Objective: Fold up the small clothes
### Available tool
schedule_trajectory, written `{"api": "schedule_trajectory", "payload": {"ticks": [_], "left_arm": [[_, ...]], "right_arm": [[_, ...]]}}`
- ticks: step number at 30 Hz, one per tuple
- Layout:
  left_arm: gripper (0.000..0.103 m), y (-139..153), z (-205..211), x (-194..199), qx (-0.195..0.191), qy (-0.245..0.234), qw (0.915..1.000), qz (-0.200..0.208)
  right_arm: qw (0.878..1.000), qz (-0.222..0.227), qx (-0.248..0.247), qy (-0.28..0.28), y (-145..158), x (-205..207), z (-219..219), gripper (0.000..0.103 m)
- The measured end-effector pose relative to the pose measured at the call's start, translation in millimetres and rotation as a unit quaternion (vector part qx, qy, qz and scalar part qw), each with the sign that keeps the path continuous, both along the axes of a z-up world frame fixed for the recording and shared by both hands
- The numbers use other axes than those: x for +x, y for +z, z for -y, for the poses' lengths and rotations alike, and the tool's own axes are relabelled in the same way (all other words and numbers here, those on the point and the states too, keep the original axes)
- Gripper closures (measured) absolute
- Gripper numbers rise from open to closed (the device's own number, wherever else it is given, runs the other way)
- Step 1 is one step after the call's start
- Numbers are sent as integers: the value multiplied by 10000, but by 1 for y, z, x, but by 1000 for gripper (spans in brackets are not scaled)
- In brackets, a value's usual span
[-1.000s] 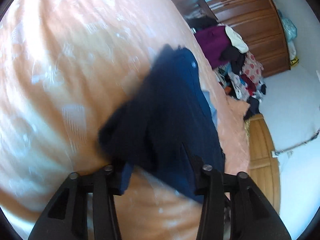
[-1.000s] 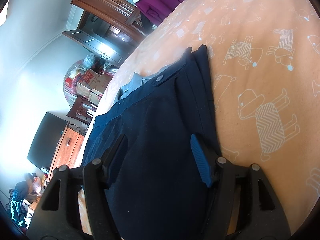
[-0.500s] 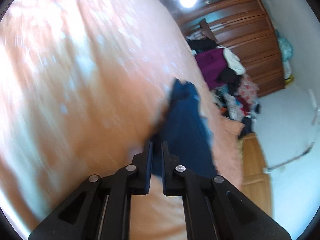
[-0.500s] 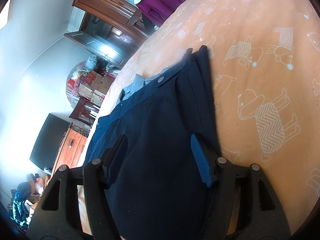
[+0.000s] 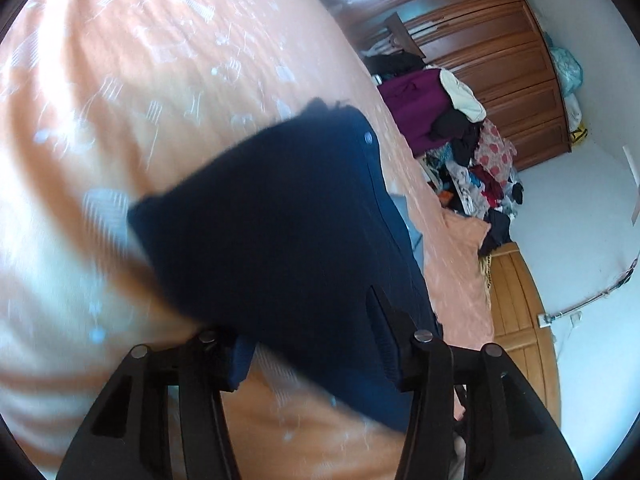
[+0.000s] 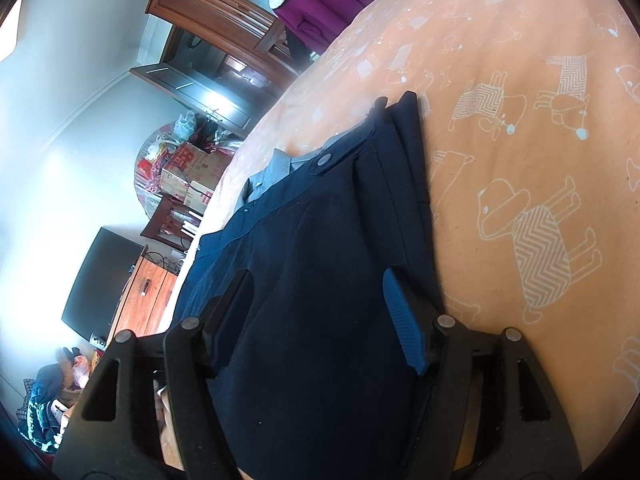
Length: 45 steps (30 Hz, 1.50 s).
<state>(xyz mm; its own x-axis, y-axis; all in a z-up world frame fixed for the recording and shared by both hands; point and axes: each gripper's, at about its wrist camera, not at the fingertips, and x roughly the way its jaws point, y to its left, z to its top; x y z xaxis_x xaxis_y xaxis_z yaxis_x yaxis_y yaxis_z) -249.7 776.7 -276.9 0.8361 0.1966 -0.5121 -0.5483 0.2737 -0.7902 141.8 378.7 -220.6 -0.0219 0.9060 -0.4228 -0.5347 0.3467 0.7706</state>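
The bed (image 5: pixel 120 80), under an orange sheet printed with white dogs, blurred badly in the left wrist view. On it lay the dark navy garment (image 6: pixel 320 260), its near end cut off beneath both tools and a grey-blue lining peeking out at the buttoned tab. The left gripper (image 5: pixel 316 344) and right gripper (image 6: pixel 320 312) each had jaws spread wide over the cloth, grasping nothing. A clothes heap (image 5: pixel 460 132) stood beyond.
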Motion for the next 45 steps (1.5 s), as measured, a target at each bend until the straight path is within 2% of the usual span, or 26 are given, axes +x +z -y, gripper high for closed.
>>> {"api": "schedule_trajectory", "payload": {"ticks": [1,2,3,4,6,11,14,16,18,21,23,24,27,28,30,31,33,35,36,37,38,40,42,44,45], "left_arm": [[74,-3,-6,1,-27,39,10000,-11],[79,-7,-10,3,-79,94,9999,22],[87,-11,-17,1,-136,118,9998,84],[90,-13,-21,0,-168,164,9996,128],[92,-10,-21,7,-41,170,9998,67],[87,-14,-31,12,-211,205,9994,163],[89,-15,-41,14,-209,86,9994,272],[96,-3,-41,21,119,-86,9998,127],[101,20,-31,30,659,-352,9972,-60],[101,63,-5,49,1568,-707,9844,-368],[100,87,15,66,2070,-972,9724,-458],[100,99,28,76,2334,-1137,9644,-500],[100,129,78,114,3084,-1747,9331,-608],[100,135,96,127,3298,-1982,9205,-683],[99,141,133,155,3629,-2463,8951,-807],[99,140,149,168,3728,-2702,8834,-870],[97,128,181,196,3804,-3236,8606,-997],[96,102,212,224,3705,-3767,8408,-1178],[96,91,220,233,3633,-3922,8358,-1253],[96,84,226,239,3535,-4011,8350,-1302],[96,77,229,243,3455,-4042,8363,-1340],[96,70,229,248,3300,-3997,8439,-1383],[96,71,226,249,3214,-3948,8507,-1312],[96,81,223,251,3236,-3909,8529,-1228],[96,85,219,245,3233,-3863,8560,-1162]], "right_arm": [[10000,-2,7,2,1,0,0,37],[10000,-3,10,4,0,0,0,37],[10000,-3,14,7,1,0,0,37],[10000,-3,18,9,1,0,0,36],[10000,0,10,9,1,0,0,36],[10000,48,-48,0,2,-2,-1,35],[9988,169,-452,-15,12,-6,-8,35],[9969,148,-765,-58,25,-10,-8,34],[9965,206,-814,-4,42,-19,-4,34],[9956,634,-679,97,81,-35,4,29],[9957,798,-463,96,104,-38,0,19],[9961,800,-339,127,113,-36,-6,16],[9978,517,21,422,123,-30,-38,7],[9973,254,220,651,122,-26,-53,1],[9909,-534,669,1038,110,-18,-83,0],[9839,-919,886,1253,103,-14,-97,0],[9730,-1382,1159,1440,88,-5,-112,0],[9686,-1771,1137,1327,56,7,-122,0],[9675,-1963,964,1271,39,11,-126,0],[9677,-2149,619,1162,19,13,-128,6],[9677,-2208,396,1146,4,13,-129,22],[9709,-2072,254,1173,-4,14,-124,34],[9703,-2106,416,1112,0,17,-116,30],[9747,-1968,553,903,12,22,-100,12],[9774,-1856,652,779,20,25,-89,10]]}}
